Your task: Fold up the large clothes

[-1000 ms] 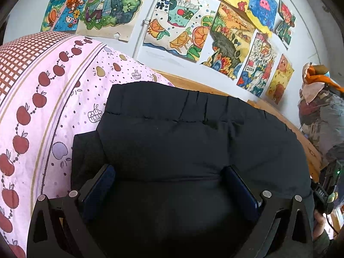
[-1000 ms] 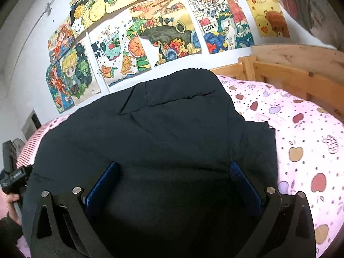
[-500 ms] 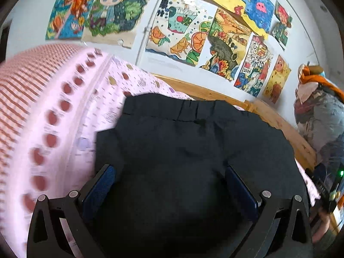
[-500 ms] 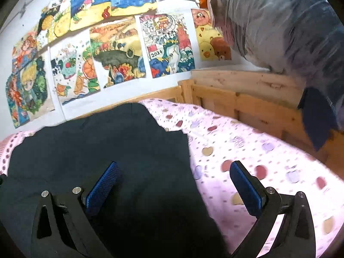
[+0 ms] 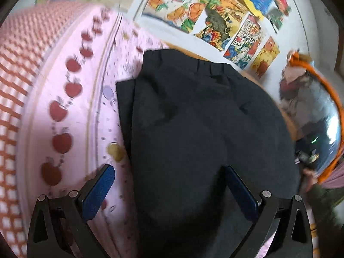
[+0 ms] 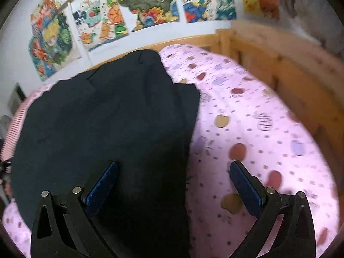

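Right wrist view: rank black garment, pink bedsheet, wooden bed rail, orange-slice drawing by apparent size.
1-2. black garment and pink bedsheet: similar, and the garment is nearer, so unranked.
3. wooden bed rail
4. orange-slice drawing

One black garment lies on one pink bedsheet, with two tongs—left, right.

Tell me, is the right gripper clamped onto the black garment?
No, the right gripper is open, its fingers spread apart over the edge of the black garment and the pink bedsheet.
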`<state>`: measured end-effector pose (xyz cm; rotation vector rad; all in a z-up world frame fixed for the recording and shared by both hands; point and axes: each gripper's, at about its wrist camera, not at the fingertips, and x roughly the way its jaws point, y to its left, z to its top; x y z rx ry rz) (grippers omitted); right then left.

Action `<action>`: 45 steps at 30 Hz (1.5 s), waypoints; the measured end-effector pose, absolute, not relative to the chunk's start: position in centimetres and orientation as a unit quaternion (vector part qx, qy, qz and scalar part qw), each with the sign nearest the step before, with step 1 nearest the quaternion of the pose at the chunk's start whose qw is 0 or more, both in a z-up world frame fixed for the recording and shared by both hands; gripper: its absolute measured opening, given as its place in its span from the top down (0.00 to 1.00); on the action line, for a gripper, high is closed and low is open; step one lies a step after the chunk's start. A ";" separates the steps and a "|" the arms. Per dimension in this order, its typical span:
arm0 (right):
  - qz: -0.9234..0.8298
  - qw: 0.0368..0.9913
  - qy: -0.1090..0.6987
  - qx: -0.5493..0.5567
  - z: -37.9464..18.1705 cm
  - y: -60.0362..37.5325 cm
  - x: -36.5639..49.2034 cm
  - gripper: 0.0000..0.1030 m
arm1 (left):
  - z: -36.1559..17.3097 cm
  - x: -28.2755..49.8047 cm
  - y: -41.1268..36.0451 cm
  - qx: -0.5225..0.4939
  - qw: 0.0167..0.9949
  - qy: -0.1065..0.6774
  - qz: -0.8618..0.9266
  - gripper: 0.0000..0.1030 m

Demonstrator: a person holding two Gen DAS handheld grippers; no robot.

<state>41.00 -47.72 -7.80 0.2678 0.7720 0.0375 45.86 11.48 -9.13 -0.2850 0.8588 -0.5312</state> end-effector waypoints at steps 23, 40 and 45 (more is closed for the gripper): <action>0.153 0.902 0.353 0.197 -11.1 -46.9 44.7 0.01 | -14.1 47.7 14.4 -0.266 0.818 0.339 -0.381 0.00; 0.133 0.906 0.366 0.165 -8.9 -43.7 43.0 0.74 | -9.5 48.7 8.9 -0.200 0.816 0.462 -0.283 0.64; 0.126 0.914 0.350 0.160 -6.4 -44.0 41.8 0.84 | -6.3 47.4 7.7 -0.181 0.834 0.460 -0.245 0.77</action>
